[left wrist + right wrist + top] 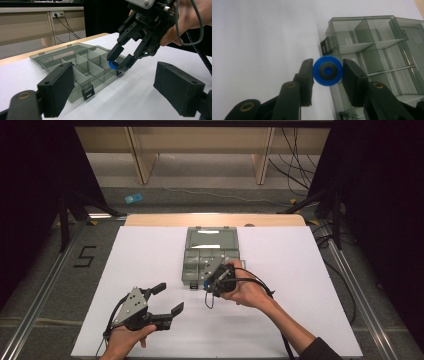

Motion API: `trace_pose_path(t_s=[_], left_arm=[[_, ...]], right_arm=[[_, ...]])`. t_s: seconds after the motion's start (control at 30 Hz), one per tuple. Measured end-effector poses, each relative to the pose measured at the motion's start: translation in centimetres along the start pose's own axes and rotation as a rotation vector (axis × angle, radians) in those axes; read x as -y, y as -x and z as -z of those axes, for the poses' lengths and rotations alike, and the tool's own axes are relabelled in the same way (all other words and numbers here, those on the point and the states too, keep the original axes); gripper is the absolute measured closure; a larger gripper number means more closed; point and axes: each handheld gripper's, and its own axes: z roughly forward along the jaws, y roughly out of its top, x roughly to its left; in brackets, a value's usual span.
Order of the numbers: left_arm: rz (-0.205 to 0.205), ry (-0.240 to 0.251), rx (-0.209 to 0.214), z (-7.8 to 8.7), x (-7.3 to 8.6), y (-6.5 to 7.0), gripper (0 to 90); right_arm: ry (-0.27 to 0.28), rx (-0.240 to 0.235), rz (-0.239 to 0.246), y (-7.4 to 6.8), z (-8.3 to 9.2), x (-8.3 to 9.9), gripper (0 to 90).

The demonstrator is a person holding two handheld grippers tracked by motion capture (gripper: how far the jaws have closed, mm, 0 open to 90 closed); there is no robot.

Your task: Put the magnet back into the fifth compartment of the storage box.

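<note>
An open, smoky-grey compartment box [192,270] lies mid-table with its lid [212,238] folded back flat. My right gripper [209,284] hovers at the box's near right corner, shut on a small blue round piece [327,70] with a grey ring in its centre. In the left gripper view, the right gripper [118,62] holds the blue piece [113,65] just above the box's [82,61] front compartments. In its own view, the right gripper [327,65] is beside the box wall [362,30] and over the white table. My left gripper [169,298] rests open at the front left, and nothing is between its pads [56,92].
The white table top [300,285] has free room on both sides of the box. A black latch [88,93] juts from the box's front edge. A wooden strip [215,220] edges the table's far side. Cables [345,290] trail off to the right.
</note>
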Motion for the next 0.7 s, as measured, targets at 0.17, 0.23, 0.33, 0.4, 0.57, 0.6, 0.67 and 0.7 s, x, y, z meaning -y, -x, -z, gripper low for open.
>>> trace_pose_path(t_s=[0.17, 0.23, 0.33, 0.4, 0.57, 0.6, 0.67, 0.7], left_arm=[[-0.002, -0.001, 0.0, 0.0, 0.0, 0.0, 15.9], [-0.002, -0.001, 0.001, 0.0, 0.0, 0.0, 15.9], [-0.002, -0.001, 0.0, 0.0, 0.0, 0.0, 15.9], [-0.003, 0.0, 0.001, 0.0, 0.0, 0.0, 15.9], [0.012, -0.003, 0.008, 0.0, 0.0, 0.1, 15.9], [0.013, -0.003, 0.008, 0.0, 0.0, 0.1, 15.9], [0.008, -0.002, 0.004, 0.1, 0.0, 0.0, 15.9], [0.006, -0.002, 0.003, 0.1, 0.0, 0.0, 15.9]], right_arm=[[0.001, 0.008, -0.005, 0.3, -0.3, -0.3, 62.3], [0.006, 0.007, 0.002, 0.4, -0.4, -0.5, 62.3], [0.009, 0.008, 0.0, 0.6, -0.5, -0.6, 62.3], [0.014, 0.011, 0.001, 0.7, -0.5, -0.7, 62.3], [0.022, 0.015, 0.0, 1.0, -0.7, -1.0, 62.3], [0.025, 0.016, -0.001, 1.1, -0.8, -1.0, 62.3], [0.029, 0.014, 0.0, 1.2, -0.9, -1.1, 62.3], [0.027, 0.013, -0.005, 1.2, -0.9, -1.2, 62.3]])
